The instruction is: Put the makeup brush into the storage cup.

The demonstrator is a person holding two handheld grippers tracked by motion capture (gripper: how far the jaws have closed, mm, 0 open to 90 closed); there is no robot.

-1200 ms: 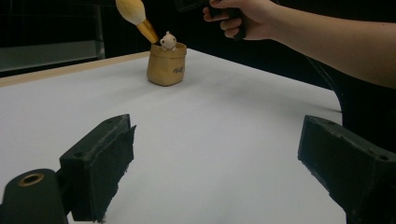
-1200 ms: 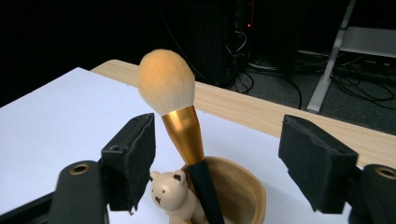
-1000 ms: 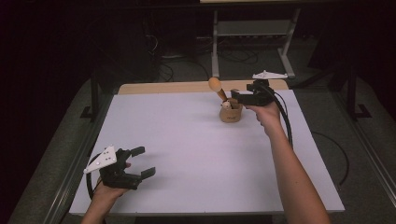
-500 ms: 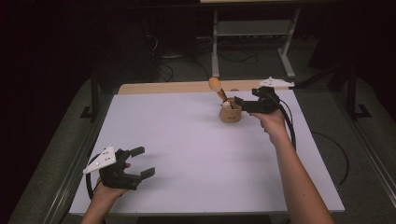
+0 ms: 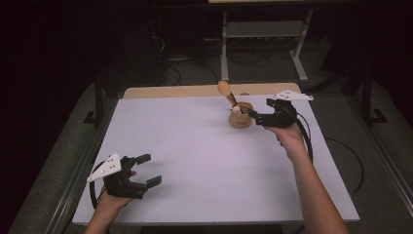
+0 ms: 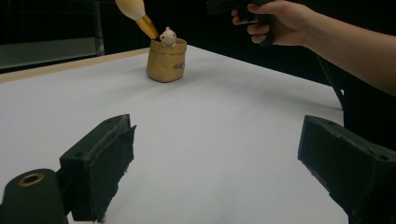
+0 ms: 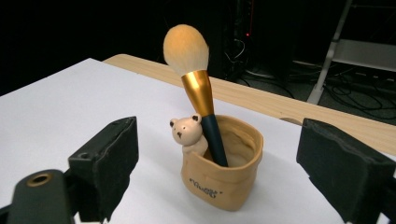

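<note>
A tan bag-shaped holder point(image 5: 240, 119) with a small bear figure point(image 7: 187, 133) stands at the far right of the white table point(image 5: 195, 161). A makeup brush point(image 7: 198, 88) with a fluffy head, gold ferrule and dark handle leans in it. My right gripper point(image 5: 255, 118) is just right of the holder. Its jaws have just been opening and stand open, with nothing between the pads; the holder point(image 7: 224, 179) stands a little ahead of them. My left gripper point(image 5: 151, 169) rests open and empty at the near left corner, and its view shows the holder point(image 6: 166, 60) far off.
A wooden strip point(image 5: 175, 90) runs along the table's far edge. Behind it are a metal stand point(image 5: 263, 34) and cables on the dark floor. The person's right forearm point(image 5: 311, 185) reaches across the table's right side.
My right gripper has drawn back to the right, away from the brush and holder. The brush stays leaning in the holder. The left gripper has not moved.
</note>
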